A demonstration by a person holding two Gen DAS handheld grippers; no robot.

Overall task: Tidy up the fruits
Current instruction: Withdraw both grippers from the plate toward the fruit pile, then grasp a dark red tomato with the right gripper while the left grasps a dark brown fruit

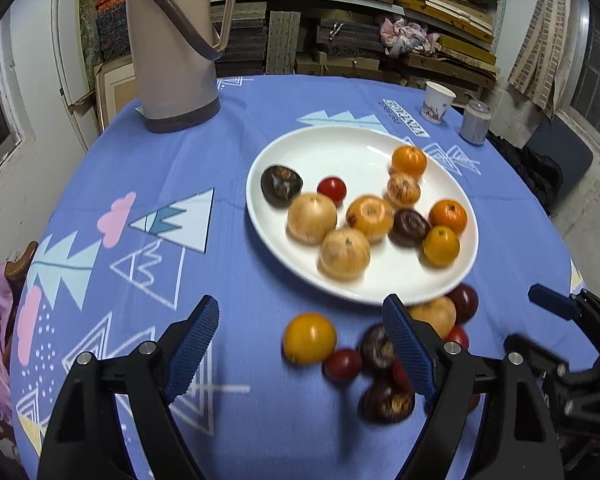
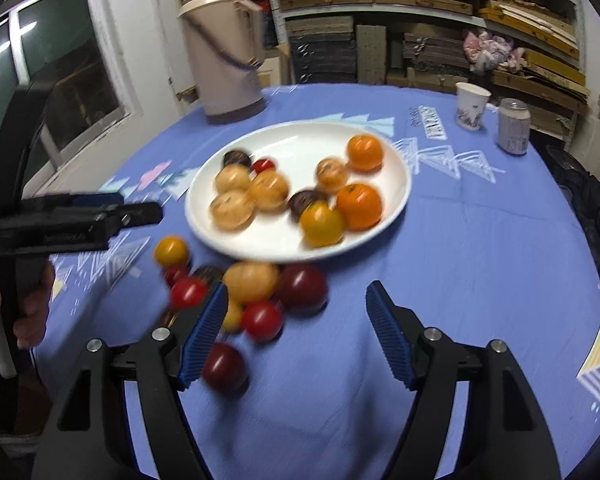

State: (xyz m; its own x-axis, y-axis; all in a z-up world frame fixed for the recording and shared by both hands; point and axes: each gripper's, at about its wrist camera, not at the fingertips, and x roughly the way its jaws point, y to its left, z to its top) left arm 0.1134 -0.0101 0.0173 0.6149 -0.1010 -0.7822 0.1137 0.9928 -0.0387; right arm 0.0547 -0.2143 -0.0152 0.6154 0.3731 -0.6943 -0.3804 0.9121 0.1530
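A white plate [image 1: 320,152] [image 2: 300,144] on the blue cloth holds several orange, tan, dark and red fruits. More fruit lies loose on the cloth before its near rim: a yellow fruit [image 1: 309,338] [image 2: 171,251], a tan fruit [image 2: 250,282], a dark red fruit [image 2: 302,286], red tomatoes [image 2: 262,320] and dark brown fruits [image 1: 388,402]. My left gripper [image 1: 300,306] is open above the cloth; the yellow fruit shows between its blue pads, untouched. My right gripper [image 2: 296,300] is open too, its tips either side of the dark red fruit and clear of it.
A beige thermos jug [image 1: 172,48] [image 2: 224,52] stands at the table's far left. A paper cup [image 1: 436,102] and a can [image 1: 475,122] stand far right. Shelves of stacked boards fill the back. A hand [image 2: 32,308] grips the left tool's handle.
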